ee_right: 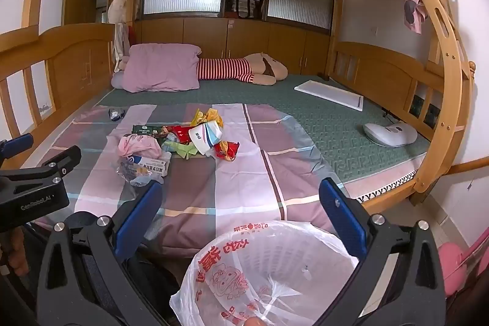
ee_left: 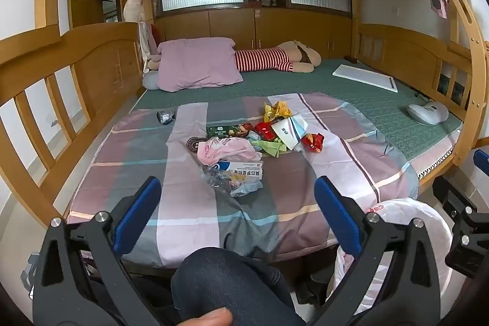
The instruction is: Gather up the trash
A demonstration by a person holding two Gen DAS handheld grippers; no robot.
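A heap of trash lies on the checked sheet (ee_left: 214, 213) of the bed: a pink wrapper (ee_left: 227, 150), a white box (ee_left: 241, 167), clear crumpled plastic (ee_left: 226, 182), red packets (ee_left: 313, 141), a yellow wrapper (ee_left: 276, 109) and a white cup (ee_left: 288, 132). One small dark wrapper (ee_left: 165, 115) lies apart at the left. My left gripper (ee_left: 238, 197) hangs open just short of the heap, nothing between its blue pads. My right gripper (ee_right: 241, 200) is open too, over the bed's near edge. Below it stands a white bin lined with a red-printed plastic bag (ee_right: 269, 265). The same heap (ee_right: 183, 142) shows left of centre.
A pink pillow (ee_left: 198, 63) and a striped plush toy (ee_left: 275, 60) lie at the far end. A white board (ee_left: 363, 77) and a white device (ee_left: 428, 112) rest on the green mat at right. Wooden rails enclose the bed. A person's knee (ee_left: 226, 286) is below.
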